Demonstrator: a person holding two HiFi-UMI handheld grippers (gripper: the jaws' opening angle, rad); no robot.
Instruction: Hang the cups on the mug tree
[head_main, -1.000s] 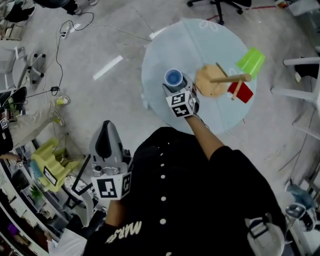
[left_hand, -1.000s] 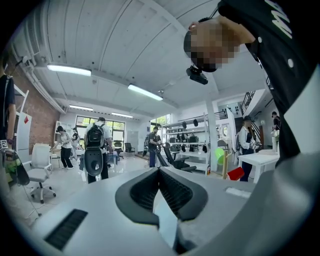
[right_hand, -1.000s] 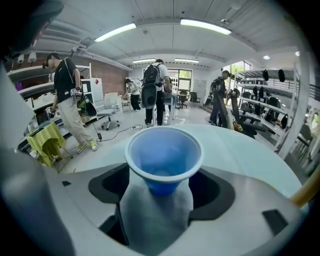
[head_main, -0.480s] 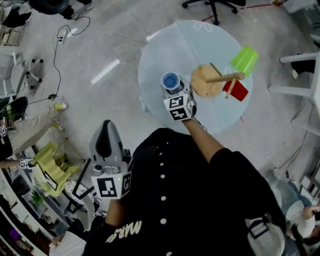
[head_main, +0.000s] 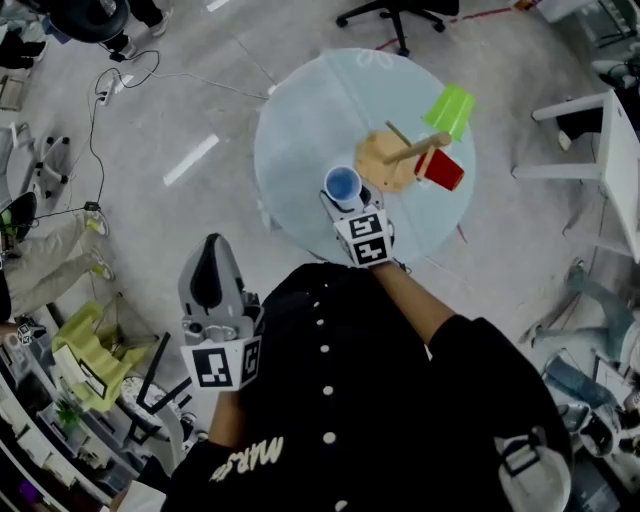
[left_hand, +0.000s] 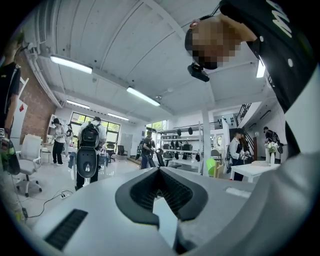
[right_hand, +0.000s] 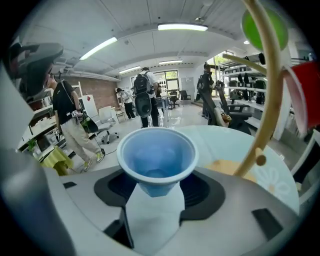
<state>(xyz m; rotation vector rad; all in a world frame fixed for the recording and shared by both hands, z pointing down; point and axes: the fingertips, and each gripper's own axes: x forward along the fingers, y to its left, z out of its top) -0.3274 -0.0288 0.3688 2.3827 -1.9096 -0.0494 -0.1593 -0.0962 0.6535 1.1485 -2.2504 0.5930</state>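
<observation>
My right gripper (head_main: 345, 197) is shut on a blue cup (head_main: 343, 185), held mouth-up above the round pale table (head_main: 300, 130). Its jaws have just been closing, with the cup between them. In the right gripper view the cup (right_hand: 156, 159) sits between the pads, its narrow base gripped. The wooden mug tree (head_main: 385, 165) stands just right of it, with a green cup (head_main: 449, 110) and a red cup (head_main: 441, 170) hanging on its pegs. The tree's stem (right_hand: 272, 85) rises at the right. My left gripper (head_main: 210, 275) hangs off the table at lower left, shut and holding nothing.
A black office chair (head_main: 400, 12) stands beyond the table. A white table (head_main: 620, 150) is at the right. Cables (head_main: 100, 95) trail over the floor at left, and a yellow-green stool (head_main: 85, 350) sits at lower left. People walk in the room behind.
The right gripper has closed on the blue cup and lifted it, bringing it nearer the tree's base. The left gripper has barely shifted.
</observation>
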